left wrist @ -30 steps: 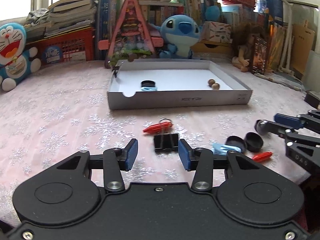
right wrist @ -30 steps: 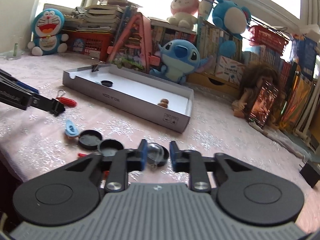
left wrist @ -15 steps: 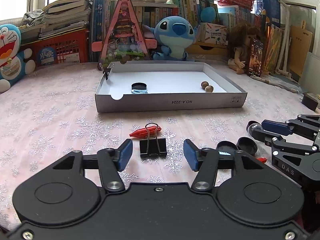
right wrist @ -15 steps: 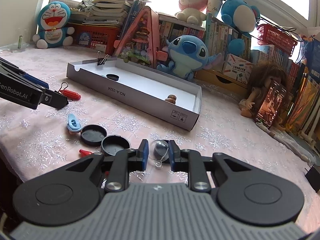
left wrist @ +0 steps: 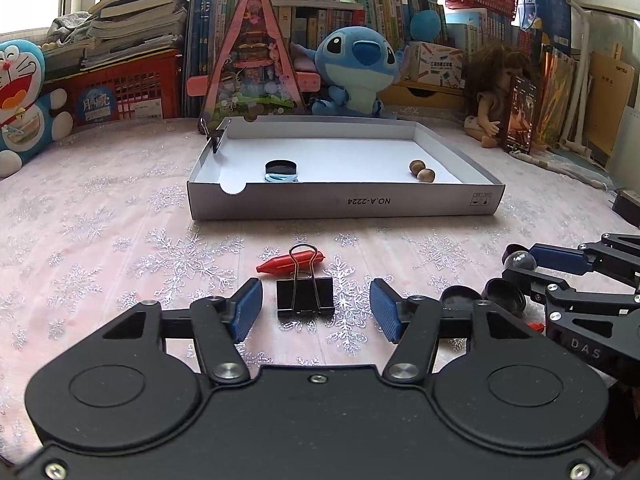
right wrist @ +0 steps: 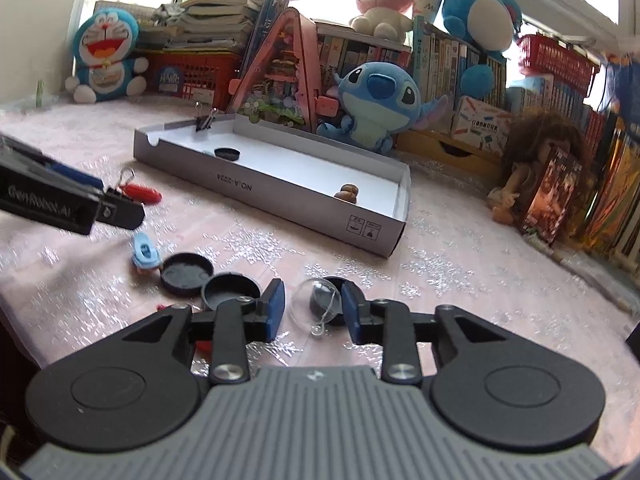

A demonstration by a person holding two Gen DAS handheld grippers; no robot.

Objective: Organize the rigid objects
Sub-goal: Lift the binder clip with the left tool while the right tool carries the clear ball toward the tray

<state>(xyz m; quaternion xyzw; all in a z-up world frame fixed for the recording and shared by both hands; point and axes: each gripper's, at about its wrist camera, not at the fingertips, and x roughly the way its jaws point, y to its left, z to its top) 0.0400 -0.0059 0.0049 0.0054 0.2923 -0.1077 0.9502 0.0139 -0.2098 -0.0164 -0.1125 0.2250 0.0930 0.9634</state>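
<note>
A black binder clip lies on the tablecloth between the open fingers of my left gripper, untouched. A red peg lies just behind it. My right gripper is shut on a clear glass ball and holds it just above the cloth; the ball also shows in the left wrist view. Black caps and a blue clip lie to its left. The grey cardboard tray holds a black cap, a blue band and two nuts.
Plush toys, books, a red basket and a doll line the back of the table. A small binder clip grips the tray's far left corner. A black box sits at the right edge.
My left gripper has opened wider and pulled back a little from the binder clip. My right gripper has lifted the glass ball slightly and moved toward the tray.
</note>
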